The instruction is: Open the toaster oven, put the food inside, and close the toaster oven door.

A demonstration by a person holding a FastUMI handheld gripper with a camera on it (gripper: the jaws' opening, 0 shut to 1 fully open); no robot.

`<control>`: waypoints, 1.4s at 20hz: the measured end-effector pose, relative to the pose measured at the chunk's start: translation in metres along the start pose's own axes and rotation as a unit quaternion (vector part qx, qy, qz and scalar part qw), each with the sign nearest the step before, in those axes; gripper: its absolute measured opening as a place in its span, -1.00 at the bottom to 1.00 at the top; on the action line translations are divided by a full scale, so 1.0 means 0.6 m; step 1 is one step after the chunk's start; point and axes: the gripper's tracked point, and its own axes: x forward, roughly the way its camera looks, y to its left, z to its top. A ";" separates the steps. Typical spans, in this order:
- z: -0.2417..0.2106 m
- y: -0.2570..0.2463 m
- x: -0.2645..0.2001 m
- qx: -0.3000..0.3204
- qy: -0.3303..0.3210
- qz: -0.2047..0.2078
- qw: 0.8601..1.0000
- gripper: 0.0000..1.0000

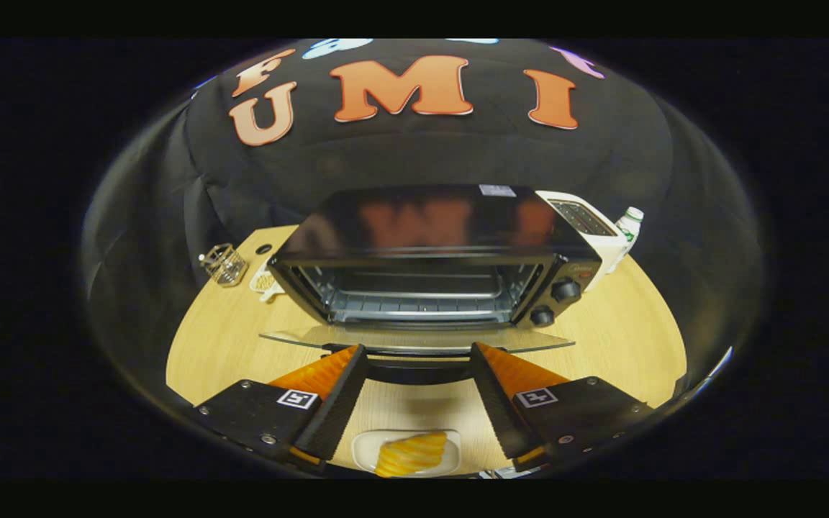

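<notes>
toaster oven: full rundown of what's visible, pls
The toaster oven is a black box with a glossy, reflective top, standing upright on the wooden table. Its glass door is folded down flat, handle toward the gripper, whose fingers are spread open just short of it. Inside, a wire rack shows, with no food on it. Two dark knobs sit beside the cavity. A white toaster stands close behind it.

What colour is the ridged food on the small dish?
Yellow-orange ridged food, on white dish, gripper view.
</notes>
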 end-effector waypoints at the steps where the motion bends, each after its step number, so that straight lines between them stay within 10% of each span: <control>1: -0.013 -0.001 -0.002 -0.003 0.009 0.002 1.000 0.66; 10: -0.164 0.002 0.045 0.034 0.128 0.016 0.991 0.65; 28: -0.194 -0.017 0.062 0.058 0.155 -0.009 0.986 0.74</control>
